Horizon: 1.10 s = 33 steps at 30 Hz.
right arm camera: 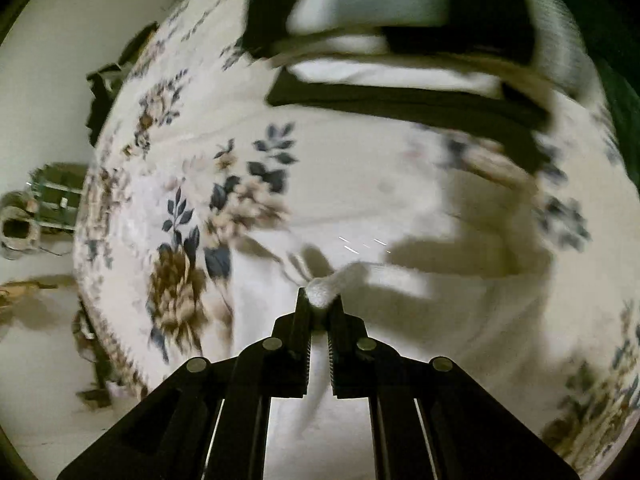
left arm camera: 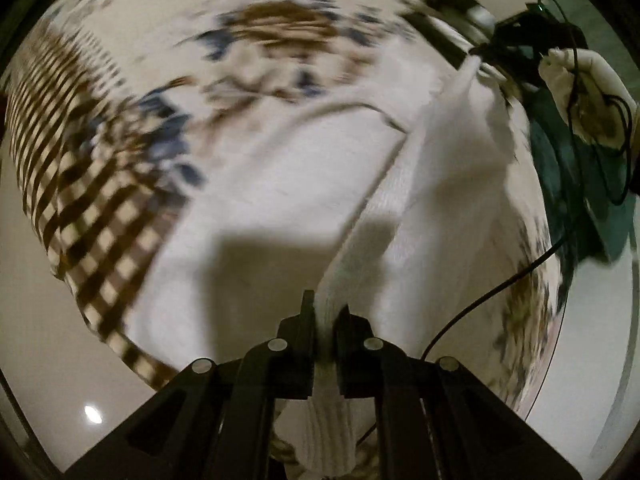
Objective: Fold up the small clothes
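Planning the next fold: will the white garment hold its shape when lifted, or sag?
Likely floppy: the white garment drapes and creases between both tongs, left and right. Its ribbed edge bunches in the grip, so probably soft and light, unlikely to slip.

Garment (left arm camera: 280, 208) lies on the bedspread (left arm camera: 280, 40) ahead of the left fingers (left arm camera: 306, 320); folded stack (right arm camera: 400, 64) far ahead of the right fingers (right arm camera: 302, 312).

A big cloth with brown and blue flowers (right arm camera: 188, 216) covers the bed, with a brown and white checked edge (left arm camera: 92, 184) along its left side, a thin black wire (left arm camera: 480, 304) near its right edge, and pale floor (right arm camera: 36, 360) beside it.
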Available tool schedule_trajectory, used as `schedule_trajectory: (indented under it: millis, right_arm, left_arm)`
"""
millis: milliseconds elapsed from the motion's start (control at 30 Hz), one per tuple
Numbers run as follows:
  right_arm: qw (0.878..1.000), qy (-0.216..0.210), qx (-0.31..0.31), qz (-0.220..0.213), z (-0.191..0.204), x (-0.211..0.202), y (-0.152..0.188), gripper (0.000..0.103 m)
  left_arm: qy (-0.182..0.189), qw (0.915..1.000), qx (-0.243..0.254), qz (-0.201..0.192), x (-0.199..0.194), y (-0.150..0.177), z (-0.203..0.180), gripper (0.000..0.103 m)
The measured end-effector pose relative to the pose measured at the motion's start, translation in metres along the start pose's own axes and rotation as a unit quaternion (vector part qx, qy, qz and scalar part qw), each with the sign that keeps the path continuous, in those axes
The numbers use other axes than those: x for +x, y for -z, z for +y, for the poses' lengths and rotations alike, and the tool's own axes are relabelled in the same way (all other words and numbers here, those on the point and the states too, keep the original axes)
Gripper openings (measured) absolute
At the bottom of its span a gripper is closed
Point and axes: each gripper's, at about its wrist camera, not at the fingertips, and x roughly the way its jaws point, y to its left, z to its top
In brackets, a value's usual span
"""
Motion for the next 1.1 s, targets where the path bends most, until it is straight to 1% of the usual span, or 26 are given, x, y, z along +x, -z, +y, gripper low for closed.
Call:
schedule_trajectory:
  millis: [67, 133, 167, 233, 300, 333, 400, 433, 467, 500, 533, 567, 600, 633, 700, 733, 767, 833, 867, 933, 967, 1000, 1033, 1067, 1100]
  right_arm:
    - [1.0, 0.02, -0.015, 0.006, 0.027, 0.02, -0.009, 0.007]
    - [0.999, 0.036, -0.026, 0.013, 0.053, 0.041, -0.016, 0.007]
    - [0.998, 0.046, -0.031, 0.017, 0.061, 0.048, -0.019, 0.007]
    - [0.996, 0.071, -0.039, 0.022, 0.073, 0.062, -0.022, 0.007]
    - [0.995, 0.087, -0.03, 0.032, 0.077, 0.078, -0.025, 0.007]
    - [0.995, 0.094, -0.03, 0.035, 0.076, 0.083, -0.025, 0.007]
    - [0.993, 0.102, -0.022, 0.05, 0.073, 0.091, -0.025, 0.008]
    - [0.994, 0.095, -0.008, 0.057, 0.069, 0.093, -0.024, 0.009]
    - [0.995, 0.078, 0.004, 0.059, 0.065, 0.09, -0.022, 0.015]
    - [0.996, 0.06, 0.008, 0.061, 0.063, 0.084, -0.019, 0.022]
    - [0.997, 0.047, 0.007, 0.059, 0.061, 0.076, -0.014, 0.038]
    - [0.998, 0.041, 0.004, 0.055, 0.059, 0.069, -0.009, 0.054]
    - [0.998, 0.035, -0.002, 0.047, 0.057, 0.056, 0.0, 0.057]
    - [0.999, 0.031, -0.008, 0.043, 0.056, 0.047, 0.007, 0.057]
    - [0.999, 0.02, -0.014, 0.037, 0.051, 0.026, 0.028, 0.057]
    - [0.999, 0.013, -0.011, 0.034, 0.046, 0.015, 0.041, 0.057]
    - [0.999, 0.005, -0.005, 0.033, 0.038, 0.005, 0.056, 0.057]
    - [0.999, -0.002, 0.012, 0.032, 0.02, -0.009, 0.081, 0.057]
    - [0.999, -0.002, 0.024, 0.032, 0.007, -0.016, 0.094, 0.057]
    - [0.998, 0.008, 0.049, 0.029, -0.018, -0.024, 0.119, 0.057]
    - [0.998, 0.012, 0.059, 0.03, -0.03, -0.026, 0.128, 0.057]
    - [0.997, 0.015, 0.075, 0.031, -0.046, -0.027, 0.139, 0.057]
    - [0.995, 0.015, 0.088, 0.033, -0.06, -0.025, 0.147, 0.057]
    - [0.994, 0.016, 0.099, 0.036, -0.071, -0.024, 0.153, 0.057]
    - [0.993, 0.015, 0.111, 0.037, -0.083, -0.023, 0.16, 0.057]
  left_arm:
    - [0.006, 0.9997, -0.024, 0.001, 0.006, -0.011, 0.028, 0.005]
    - [0.01, 0.9993, -0.035, 0.007, 0.01, -0.016, 0.041, 0.005]
    - [0.013, 0.9989, -0.042, 0.012, 0.015, -0.019, 0.052, 0.005]
    - [0.017, 0.9985, -0.048, 0.021, 0.023, -0.023, 0.061, 0.006]
    - [0.023, 0.998, -0.049, 0.031, 0.03, -0.025, 0.072, 0.006]
    - [0.03, 0.9973, -0.054, 0.04, 0.033, -0.025, 0.076, 0.007]
    - [0.068, 0.9921, -0.087, 0.06, 0.034, -0.028, 0.092, 0.011]
    - [0.085, 0.9887, -0.106, 0.063, 0.032, -0.03, 0.101, 0.014]
    - [0.09, 0.9867, -0.12, 0.063, 0.026, -0.029, 0.108, 0.022]
    - [0.086, 0.9862, -0.127, 0.061, 0.02, -0.028, 0.115, 0.024]
    - [0.08, 0.9861, -0.133, 0.059, 0.014, -0.028, 0.122, 0.029]
    - [0.071, 0.9854, -0.143, 0.058, 0.005, -0.026, 0.134, 0.03]
    - [0.073, 0.9848, -0.147, 0.057, 0.001, -0.025, 0.14, 0.03]
    - [0.077, 0.984, -0.151, 0.056, -0.005, -0.024, 0.147, 0.031]
    - [0.079, 0.9852, -0.141, 0.059, -0.015, -0.024, 0.152, 0.038]
    - [0.075, 0.9874, -0.124, 0.063, -0.017, -0.025, 0.149, 0.044]
    - [0.065, 0.9892, -0.113, 0.068, -0.016, -0.026, 0.144, 0.046]
    - [0.065, 0.9911, -0.081, 0.084, -0.011, -0.034, 0.13, 0.046]
    - [0.055, 0.9922, -0.052, 0.099, -0.006, -0.038, 0.115, 0.046]
    - [0.054, 0.9915, -0.008, 0.118, 0.006, -0.041, 0.093, 0.046]
    - [0.044, 0.9914, 0.025, 0.12, 0.014, -0.037, 0.078, 0.044]
    - [0.037, 0.9912, 0.045, 0.119, 0.02, -0.033, 0.073, 0.034]
    - [0.032, 0.9904, 0.056, 0.122, 0.025, -0.029, 0.069, 0.006]
    - [0.019, 0.9903, 0.059, 0.125, 0.029, -0.025, 0.068, 0.004]
    - [0.01, 0.9914, 0.055, 0.118, 0.027, -0.024, 0.07, 0.004]
